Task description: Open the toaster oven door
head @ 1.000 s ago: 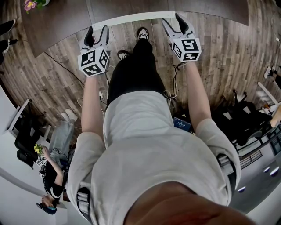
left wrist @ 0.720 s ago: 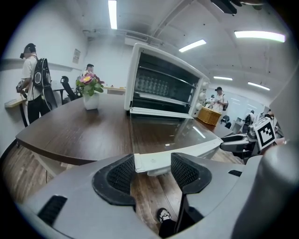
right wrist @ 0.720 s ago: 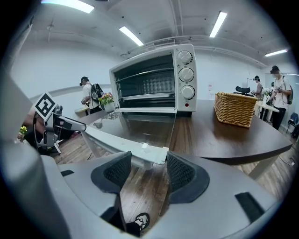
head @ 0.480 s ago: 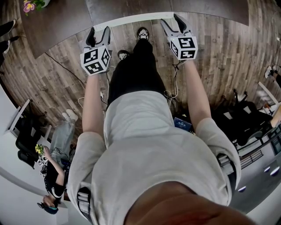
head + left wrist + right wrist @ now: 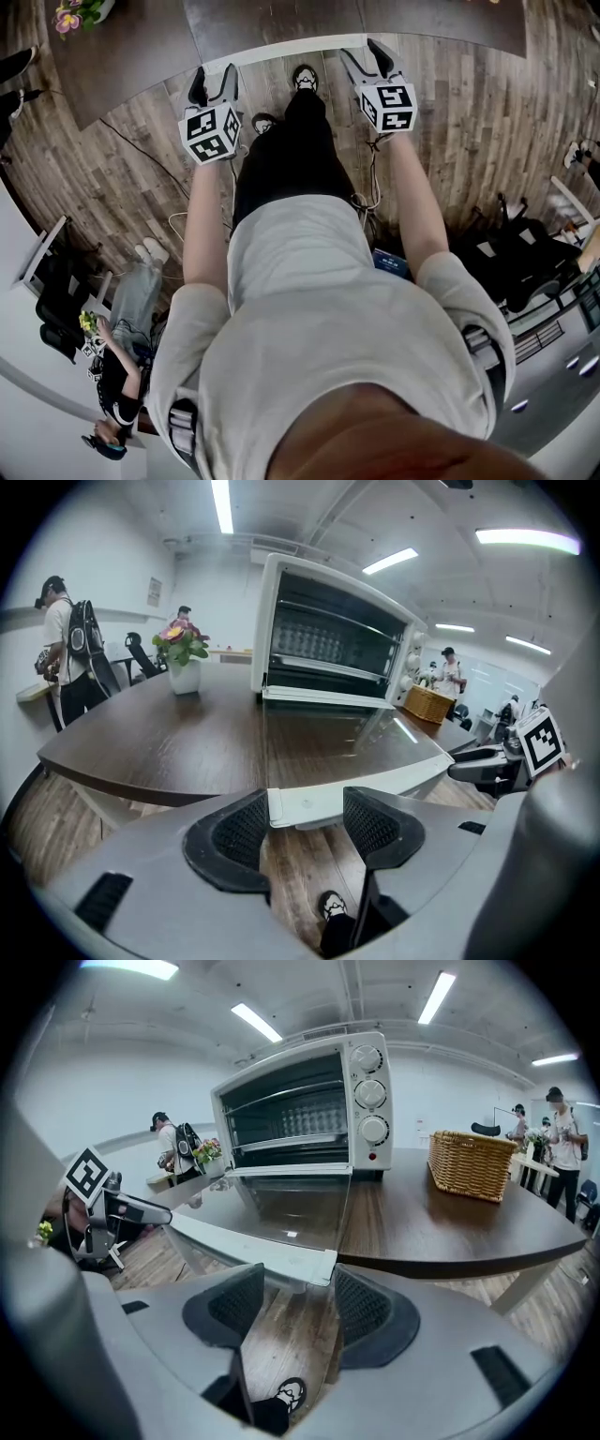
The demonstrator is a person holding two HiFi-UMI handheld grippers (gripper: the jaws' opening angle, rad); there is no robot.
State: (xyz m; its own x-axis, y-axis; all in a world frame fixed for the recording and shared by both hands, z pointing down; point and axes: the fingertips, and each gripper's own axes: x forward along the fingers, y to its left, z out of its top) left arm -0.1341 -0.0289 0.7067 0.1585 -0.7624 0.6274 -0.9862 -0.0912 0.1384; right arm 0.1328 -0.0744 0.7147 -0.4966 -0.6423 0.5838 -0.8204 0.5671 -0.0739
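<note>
The white toaster oven (image 5: pixel 328 639) stands on a dark wooden table (image 5: pixel 150 724), also seen as the toaster oven (image 5: pixel 309 1110). Its glass door (image 5: pixel 347 738) lies folded down flat, reaching out past the table's edge. The door's white front bar (image 5: pixel 281 42) runs between my two grippers. My left gripper (image 5: pixel 305 822) is open, with the bar's left corner between its jaws and untouched. My right gripper (image 5: pixel 298 1307) is open too, with the bar's right corner (image 5: pixel 314 1265) between its jaws. Inside the oven the rack shows.
A flower pot (image 5: pixel 183 658) stands left of the oven and a wicker basket (image 5: pixel 473 1162) right of it. Below the door are wood floor and the person's shoes (image 5: pixel 305 73). People stand in the room behind, and cables (image 5: pixel 141 141) lie on the floor.
Both grippers have crept forward, closer to the door's white bar. The jaws have stayed open.
</note>
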